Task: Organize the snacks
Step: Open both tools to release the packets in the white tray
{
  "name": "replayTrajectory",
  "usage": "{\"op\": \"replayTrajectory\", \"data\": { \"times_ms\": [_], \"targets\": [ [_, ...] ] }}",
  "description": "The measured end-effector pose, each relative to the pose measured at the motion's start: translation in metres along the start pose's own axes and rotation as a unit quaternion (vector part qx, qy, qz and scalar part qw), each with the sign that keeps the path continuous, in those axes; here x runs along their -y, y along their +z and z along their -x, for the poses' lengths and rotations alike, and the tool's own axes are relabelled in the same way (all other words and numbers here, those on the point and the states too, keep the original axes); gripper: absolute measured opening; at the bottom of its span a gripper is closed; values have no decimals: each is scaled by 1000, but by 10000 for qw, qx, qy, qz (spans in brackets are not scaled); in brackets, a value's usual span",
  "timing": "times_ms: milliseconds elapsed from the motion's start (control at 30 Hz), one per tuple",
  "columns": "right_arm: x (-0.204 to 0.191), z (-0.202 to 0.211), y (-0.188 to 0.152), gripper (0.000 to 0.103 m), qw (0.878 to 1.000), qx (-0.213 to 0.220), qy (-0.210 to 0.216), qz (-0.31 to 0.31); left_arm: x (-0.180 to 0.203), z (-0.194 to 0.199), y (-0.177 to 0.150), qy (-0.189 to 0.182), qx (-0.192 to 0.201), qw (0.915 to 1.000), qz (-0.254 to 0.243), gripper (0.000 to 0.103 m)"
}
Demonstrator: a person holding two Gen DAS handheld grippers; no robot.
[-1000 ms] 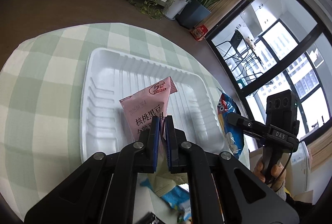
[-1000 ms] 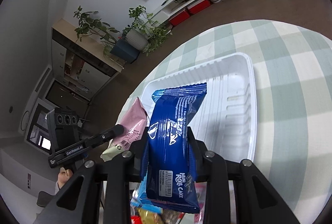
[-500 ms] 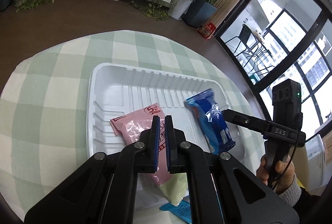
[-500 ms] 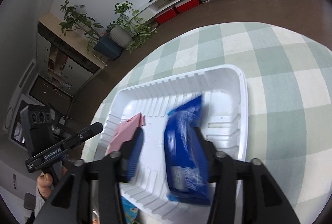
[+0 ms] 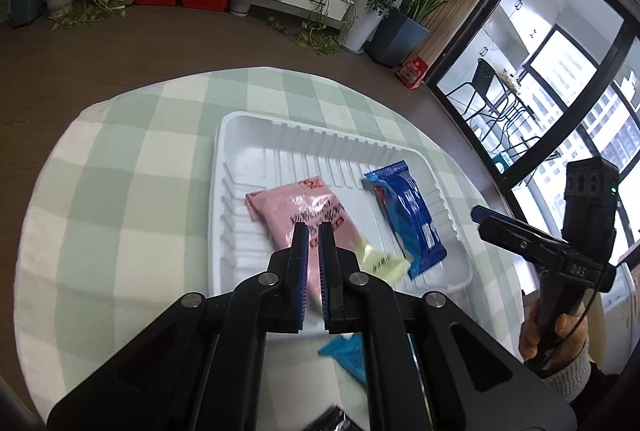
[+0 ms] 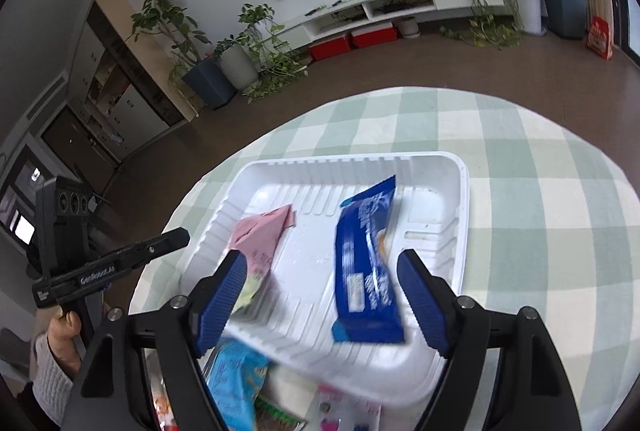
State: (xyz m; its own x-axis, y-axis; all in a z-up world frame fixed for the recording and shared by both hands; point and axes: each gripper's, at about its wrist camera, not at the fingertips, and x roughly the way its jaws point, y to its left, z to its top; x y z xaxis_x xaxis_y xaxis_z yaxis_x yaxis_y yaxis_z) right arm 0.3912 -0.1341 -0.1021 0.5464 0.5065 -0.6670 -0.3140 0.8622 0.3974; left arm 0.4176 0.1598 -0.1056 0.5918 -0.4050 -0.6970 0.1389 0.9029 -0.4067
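A white ribbed tray (image 5: 280,159) (image 6: 464,199) sits on the green checked tablecloth. In it lie a pink snack packet (image 5: 300,207) (image 6: 264,231) on the left and a blue roll-cake packet (image 5: 404,215) (image 6: 366,251) on the right. My left gripper (image 5: 314,229) (image 6: 182,234) is shut, hovering near the pink packet's lower end. From the right wrist view its tip stands clear of the packet, by the tray's left rim. My right gripper (image 6: 320,258) (image 5: 480,219) is opening wide above the blue packet, and its pads do not touch the packet.
Loose snacks lie at the table's near edge, among them a light blue packet (image 5: 348,355) (image 6: 236,379). A person's hand (image 5: 548,331) holds the right gripper's handle. Beyond the round table are brown floor, potted plants and a low TV shelf.
The right gripper lowered the blue packet into the tray and opened off it. The pink packet went from held up to lying in the tray, and the left gripper drew back.
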Motion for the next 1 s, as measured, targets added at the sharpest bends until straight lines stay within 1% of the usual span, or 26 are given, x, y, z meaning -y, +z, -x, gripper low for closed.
{"op": "replayTrajectory", "data": {
  "times_ms": [33, 100, 267, 400, 533, 667, 733, 867, 1000],
  "targets": [
    [-8, 8, -7, 84, 9999, 29, -21, 142, 1, 8, -6, 26, 9, 10000, -4, 4],
    [-21, 18, -18, 84, 9994, 53, -73, 341, 2, 22, -17, 42, 38, 10000, -19, 4],
    [-52, 38, -54, 84, 9969, -47, -66, 777, 8, 60, -52, 33, 92, 10000, -16, 4],
    [-65, 55, -86, 84, 9941, -49, -243, 1052, 15, 83, -82, 119, -9, 9999, -80, 4],
    [-61, 70, -108, 85, 9937, -47, -422, 1038, 18, 96, -111, 255, -122, 9995, -105, 4],
    [-55, 81, -124, 85, 9943, -22, -521, 935, 18, 104, -139, 295, -309, 9991, 23, 4],
    [-53, 85, -133, 85, 9946, -17, -562, 876, 17, 106, -151, 400, -399, 9984, 33, 4],
    [-48, 88, -146, 85, 9944, -23, -662, 825, 18, 110, -168, 547, -581, 9968, 27, 4],
    [-46, 90, -158, 85, 9926, -46, -844, 870, 21, 113, -175, 594, -611, 9964, -20, 4]
  ]
}}
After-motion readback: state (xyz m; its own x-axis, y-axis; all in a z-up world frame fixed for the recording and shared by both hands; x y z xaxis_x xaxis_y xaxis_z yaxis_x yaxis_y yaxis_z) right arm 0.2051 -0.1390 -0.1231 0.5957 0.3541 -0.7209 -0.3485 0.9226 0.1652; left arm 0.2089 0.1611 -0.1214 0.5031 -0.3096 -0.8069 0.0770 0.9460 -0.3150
